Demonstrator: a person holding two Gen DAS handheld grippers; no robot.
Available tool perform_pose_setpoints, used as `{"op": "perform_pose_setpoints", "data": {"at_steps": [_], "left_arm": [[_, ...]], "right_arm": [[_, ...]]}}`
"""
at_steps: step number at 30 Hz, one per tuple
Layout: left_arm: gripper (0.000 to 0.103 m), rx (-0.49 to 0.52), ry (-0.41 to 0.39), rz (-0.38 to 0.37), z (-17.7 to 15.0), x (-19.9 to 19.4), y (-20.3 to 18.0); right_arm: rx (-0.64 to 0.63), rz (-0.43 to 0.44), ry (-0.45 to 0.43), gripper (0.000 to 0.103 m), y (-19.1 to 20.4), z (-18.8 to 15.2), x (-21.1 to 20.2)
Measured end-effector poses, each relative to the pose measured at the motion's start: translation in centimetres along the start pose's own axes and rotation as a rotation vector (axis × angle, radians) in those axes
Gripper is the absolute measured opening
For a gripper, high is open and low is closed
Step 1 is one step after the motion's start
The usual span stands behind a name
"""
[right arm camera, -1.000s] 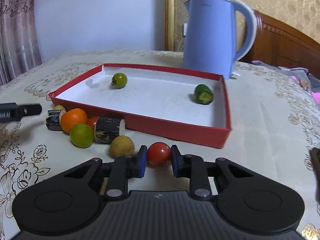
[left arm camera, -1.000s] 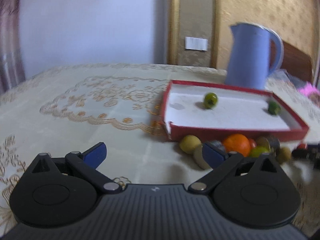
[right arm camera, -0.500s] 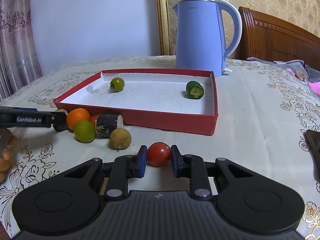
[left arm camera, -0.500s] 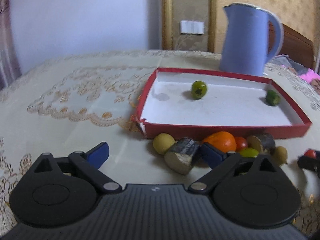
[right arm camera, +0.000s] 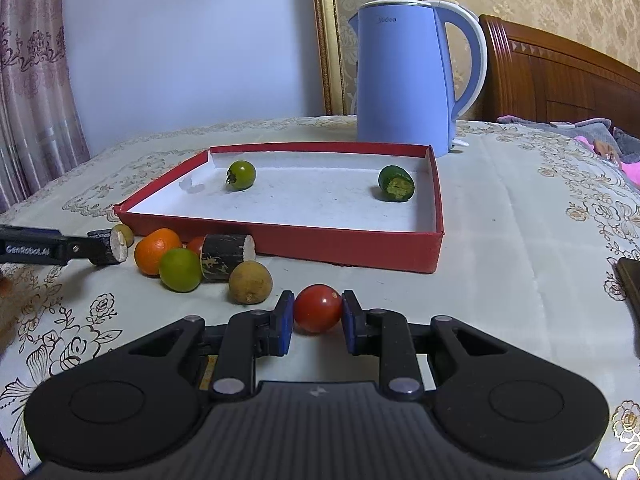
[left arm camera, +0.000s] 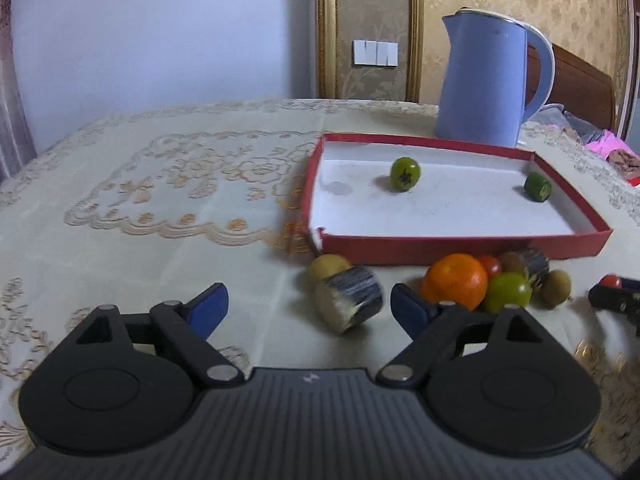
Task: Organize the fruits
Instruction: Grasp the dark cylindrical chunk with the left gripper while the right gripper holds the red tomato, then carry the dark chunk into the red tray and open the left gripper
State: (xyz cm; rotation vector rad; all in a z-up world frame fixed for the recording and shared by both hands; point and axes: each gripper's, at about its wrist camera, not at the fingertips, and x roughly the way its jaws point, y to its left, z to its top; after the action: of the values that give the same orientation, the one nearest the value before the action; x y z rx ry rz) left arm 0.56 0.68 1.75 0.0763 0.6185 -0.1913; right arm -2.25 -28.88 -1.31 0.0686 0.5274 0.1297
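A red tray point(right arm camera: 352, 240) holds a green tomato point(right arm camera: 241, 175) and a green cucumber piece point(right arm camera: 396, 183). My right gripper point(right arm camera: 317, 318) is shut on a red tomato point(right arm camera: 318, 308), low over the cloth in front of the tray. My left gripper point(left arm camera: 308, 308) is open, its fingers either side of a dark sugarcane piece point(left arm camera: 350, 298). Beside it lie an orange point(left arm camera: 456, 280), a green lime point(left arm camera: 508, 290), a second cane piece point(right arm camera: 226, 256) and brownish longans point(right arm camera: 250, 282). The tray also shows in the left wrist view point(left arm camera: 460, 246).
A tall blue kettle point(right arm camera: 408, 80) stands behind the tray. A wooden headboard point(right arm camera: 560, 80) and bedding lie to the right. A dark object point(right arm camera: 630, 280) sits at the right edge of the table. The cloth is embroidered beige.
My left gripper has moved forward and right, so the cane piece now sits between its open fingers. My right gripper has lifted and pulled back a little with the red tomato.
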Motion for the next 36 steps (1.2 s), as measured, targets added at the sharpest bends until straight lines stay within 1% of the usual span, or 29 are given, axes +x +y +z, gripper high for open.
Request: {"op": "perform_pose_setpoints", "data": {"at_steps": [2, 3, 5, 6, 7, 8, 9, 14, 16, 20, 25, 32, 36], "left_arm": [[0.087, -0.01, 0.023, 0.002, 0.2, 0.7, -0.5], [0.085, -0.019, 0.037, 0.018, 0.2, 1.2, -0.7], [0.073, -0.043, 0.051, 0.036, 0.2, 1.8, -0.9], [0.062, -0.049, 0.057, 0.036, 0.2, 1.9, -0.9], [0.053, -0.051, 0.064, 0.027, 0.2, 2.0, -1.0], [0.046, -0.056, 0.062, 0.013, 0.2, 2.0, -1.0], [0.036, -0.061, 0.06, -0.01, 0.2, 1.8, -1.0], [0.036, -0.061, 0.032, -0.01, -0.2, 0.9, -0.6], [0.036, -0.052, 0.008, -0.021, -0.5, 0.1, -0.3], [0.036, -0.007, -0.054, 0.002, -0.2, -1.8, -0.2], [0.036, 0.025, -0.111, -0.008, 1.8, -3.5, -0.6], [0.036, 0.1, -0.167, -0.01, 5.3, -3.0, -3.1], [0.036, 0.122, -0.149, -0.036, 7.0, -1.4, -4.9]], "right_arm": [[0.001, -0.003, 0.0, 0.024, 0.0, 0.0, 0.0], [0.002, -0.002, 0.0, 0.024, 0.0, 0.0, 0.0], [0.003, -0.001, -0.001, 0.024, -0.1, 0.0, -0.1], [0.003, 0.0, -0.002, 0.024, -0.1, 0.0, -0.1], [0.002, 0.0, -0.003, 0.024, -0.1, 0.0, -0.1], [0.002, 0.0, -0.005, 0.024, -0.1, 0.0, -0.1], [0.002, 0.0, -0.007, 0.024, -0.1, 0.0, -0.2], [0.006, 0.0, -0.017, 0.024, 0.0, -0.1, -0.5], [0.007, 0.003, -0.023, 0.024, 0.0, -0.1, -0.8], [0.007, 0.007, -0.042, 0.024, 0.2, 0.1, -1.5], [0.005, 0.013, -0.06, 0.024, 0.4, 0.3, -2.1], [0.01, 0.015, -0.073, 0.024, 0.4, 0.2, -2.8], [0.012, 0.015, -0.077, 0.024, 0.2, 0.2, -3.0]]}}
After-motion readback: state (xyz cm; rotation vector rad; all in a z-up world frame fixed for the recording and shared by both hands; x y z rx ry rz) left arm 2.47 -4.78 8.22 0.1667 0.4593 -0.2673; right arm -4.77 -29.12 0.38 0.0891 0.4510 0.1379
